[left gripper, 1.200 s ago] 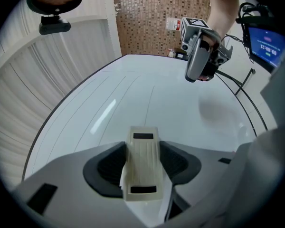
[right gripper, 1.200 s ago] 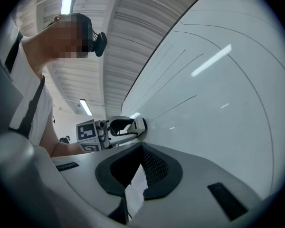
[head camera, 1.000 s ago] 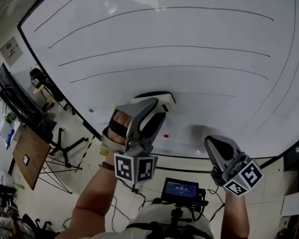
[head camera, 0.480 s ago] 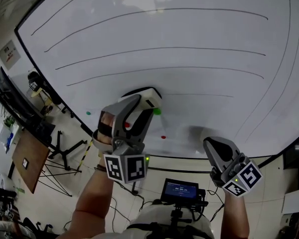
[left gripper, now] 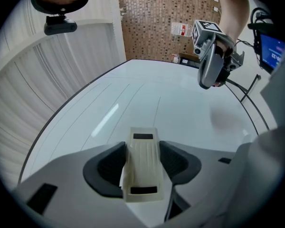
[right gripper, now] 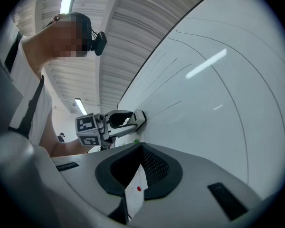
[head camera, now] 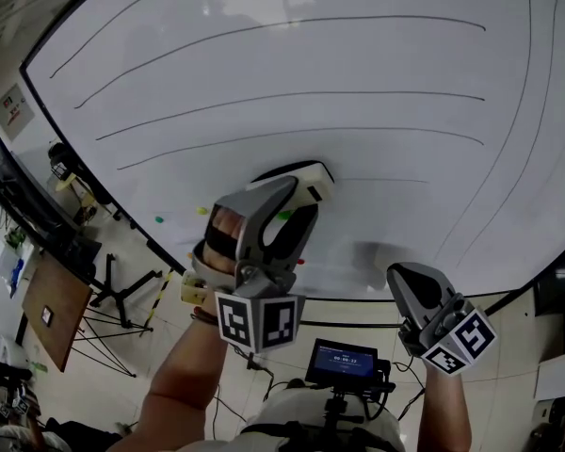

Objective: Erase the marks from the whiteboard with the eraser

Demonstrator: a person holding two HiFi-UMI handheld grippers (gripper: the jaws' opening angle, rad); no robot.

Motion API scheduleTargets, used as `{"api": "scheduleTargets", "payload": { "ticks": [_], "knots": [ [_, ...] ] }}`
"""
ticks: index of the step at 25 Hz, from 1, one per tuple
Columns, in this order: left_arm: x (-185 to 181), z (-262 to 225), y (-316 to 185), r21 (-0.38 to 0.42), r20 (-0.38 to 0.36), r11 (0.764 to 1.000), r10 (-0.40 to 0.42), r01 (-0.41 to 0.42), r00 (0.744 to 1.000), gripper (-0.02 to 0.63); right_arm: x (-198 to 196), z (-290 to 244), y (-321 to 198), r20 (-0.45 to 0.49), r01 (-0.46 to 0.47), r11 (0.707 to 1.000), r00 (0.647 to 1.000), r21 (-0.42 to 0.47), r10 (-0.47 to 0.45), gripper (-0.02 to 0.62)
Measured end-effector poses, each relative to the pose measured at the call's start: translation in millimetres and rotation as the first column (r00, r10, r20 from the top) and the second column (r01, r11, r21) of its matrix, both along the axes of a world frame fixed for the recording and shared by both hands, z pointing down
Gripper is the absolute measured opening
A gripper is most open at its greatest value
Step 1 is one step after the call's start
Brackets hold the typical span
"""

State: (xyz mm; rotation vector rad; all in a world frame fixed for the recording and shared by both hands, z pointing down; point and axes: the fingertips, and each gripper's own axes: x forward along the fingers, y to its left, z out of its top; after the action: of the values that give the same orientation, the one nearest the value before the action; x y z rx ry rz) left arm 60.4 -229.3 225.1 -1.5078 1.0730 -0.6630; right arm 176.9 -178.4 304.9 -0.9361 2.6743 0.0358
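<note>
The whiteboard (head camera: 358, 55) fills the upper head view and carries several long curved black lines (head camera: 292, 94). My left gripper (head camera: 301, 191) is shut on a cream eraser (head camera: 308, 179), which presses flat on the board at the left end of a short line (head camera: 386, 179). The left gripper view shows the eraser (left gripper: 142, 167) clamped between both pads. My right gripper (head camera: 410, 281) hangs near the board's lower edge, shut and empty, to the right of the eraser. A faint grey smudge (head camera: 367, 252) lies between the two grippers.
Small magnets sit low on the board: green (head camera: 158, 219), yellow (head camera: 202, 211) and red (head camera: 301, 262). The black frame (head camera: 358, 298) bounds the board below. A small screen (head camera: 344, 358) is mounted at the person's chest. A tripod stand (head camera: 122, 290) is at the left.
The left gripper slid the eraser left along the board, then back right toward the short line. The right gripper stayed where it was.
</note>
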Motion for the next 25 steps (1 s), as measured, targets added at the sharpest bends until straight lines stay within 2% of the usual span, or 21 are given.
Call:
{"api": "scheduleTargets", "payload": {
  "ticks": [3, 10, 17, 25],
  "knots": [
    [9.3, 8.4, 0.5, -0.013, 0.043, 1.000, 0.009, -0.008, 0.999, 0.259, -1.5, -0.8, -0.2, 0.004, 0.007, 1.000, 1.000, 0.002, -0.007, 0.017],
    [-6.6, 24.5, -0.6, -0.066, 0.026, 0.997, -0.032, 0.033, 0.999, 0.261, -8.0, 0.5, -0.5, 0.011, 0.034, 0.999, 0.999, -0.001, -0.034, 0.017],
    [-39.9, 6.8, -3.6, -0.081, -0.098, 0.995, -0.073, 0.065, 0.993, 0.262, -11.3, -2.1, -2.4, 0.013, 0.041, 0.999, 0.999, 0.003, -0.041, 0.017],
    [-5.1, -14.7, 2.5, -0.011, -0.081, 1.000, -0.015, 0.014, 0.997, 0.261, -4.3, -1.4, 2.8, 0.007, 0.037, 0.999, 0.999, 0.001, -0.037, 0.017]
  ]
}}
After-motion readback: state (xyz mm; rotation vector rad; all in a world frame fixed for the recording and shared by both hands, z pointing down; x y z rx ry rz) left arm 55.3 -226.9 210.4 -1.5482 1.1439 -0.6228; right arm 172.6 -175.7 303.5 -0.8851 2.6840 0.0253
